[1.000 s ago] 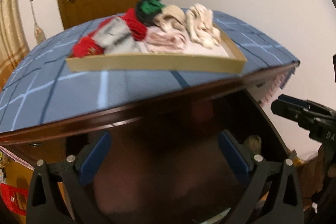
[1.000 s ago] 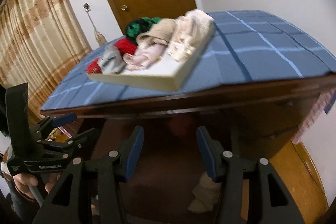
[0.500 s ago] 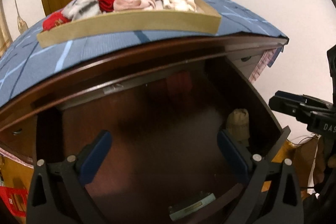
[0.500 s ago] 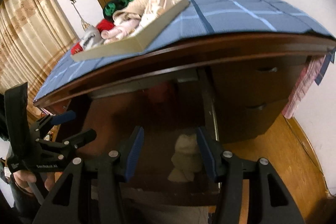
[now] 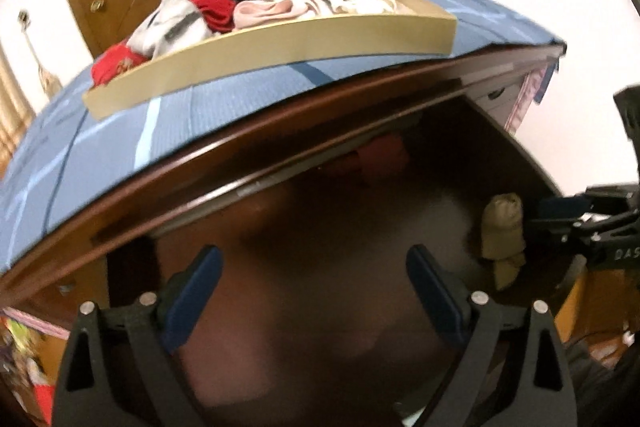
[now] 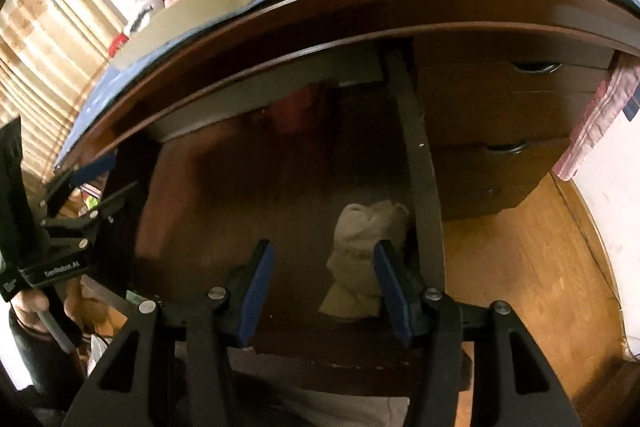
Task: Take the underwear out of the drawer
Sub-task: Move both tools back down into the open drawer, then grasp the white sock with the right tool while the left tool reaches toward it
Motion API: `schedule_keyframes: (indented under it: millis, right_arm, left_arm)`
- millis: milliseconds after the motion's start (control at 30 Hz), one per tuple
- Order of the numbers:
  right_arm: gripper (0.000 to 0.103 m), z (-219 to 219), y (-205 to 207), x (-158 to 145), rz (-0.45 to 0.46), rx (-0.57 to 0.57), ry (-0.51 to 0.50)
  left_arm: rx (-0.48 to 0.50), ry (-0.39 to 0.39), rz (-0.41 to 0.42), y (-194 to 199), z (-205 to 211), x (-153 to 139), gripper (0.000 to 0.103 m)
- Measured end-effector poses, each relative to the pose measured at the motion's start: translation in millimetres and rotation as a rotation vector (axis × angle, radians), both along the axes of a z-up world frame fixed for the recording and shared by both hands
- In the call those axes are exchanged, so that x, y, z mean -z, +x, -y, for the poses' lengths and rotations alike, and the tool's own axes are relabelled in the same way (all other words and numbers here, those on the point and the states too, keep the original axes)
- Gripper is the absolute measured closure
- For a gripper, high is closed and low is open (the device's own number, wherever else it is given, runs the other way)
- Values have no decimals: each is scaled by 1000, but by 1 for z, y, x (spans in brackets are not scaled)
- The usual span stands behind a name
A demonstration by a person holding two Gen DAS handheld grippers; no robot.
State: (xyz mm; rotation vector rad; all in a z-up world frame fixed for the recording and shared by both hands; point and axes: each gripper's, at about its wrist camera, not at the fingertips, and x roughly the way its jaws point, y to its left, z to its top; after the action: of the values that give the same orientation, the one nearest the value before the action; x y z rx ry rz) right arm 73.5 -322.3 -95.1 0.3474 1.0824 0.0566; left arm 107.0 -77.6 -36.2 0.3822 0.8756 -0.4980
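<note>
The dresser drawer (image 6: 424, 187) stands pulled out, dark inside. A rolled beige underwear (image 6: 364, 247) lies against its right wall; the left wrist view shows the same underwear (image 5: 502, 227) at the right. A red garment (image 6: 296, 103) sits at the drawer's back. My right gripper (image 6: 324, 287) hangs over the drawer, jaws half apart, with the beige roll just beyond them near the right finger (image 6: 394, 291); the pads do not press on it. My left gripper (image 5: 314, 283) is wide over the drawer's dark middle, its jaws closing on nothing.
On the blue checked cloth (image 5: 100, 147) on top sits a shallow tray (image 5: 280, 47) piled with several rolled garments. Closed drawers (image 6: 500, 115) and a hanging pink cloth (image 6: 596, 115) are to the right, above the wooden floor (image 6: 540, 267). A curtain (image 6: 48, 39) hangs left.
Both grippers have sunk and tipped down toward the open drawer. The beige underwear now lies close before the right fingers. The left jaws have narrowed a little.
</note>
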Motion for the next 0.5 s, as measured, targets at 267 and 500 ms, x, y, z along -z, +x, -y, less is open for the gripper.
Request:
schedule_keyframes:
  millis: [267,500]
  right_arm:
    - [51,-15,19,12,-100,6,-154]
    - [52,-37,50,25,-176,-67,-316]
  left_arm:
    - [108,105,47,14,14,9,8]
    - [186,137,143,16,23,16,9]
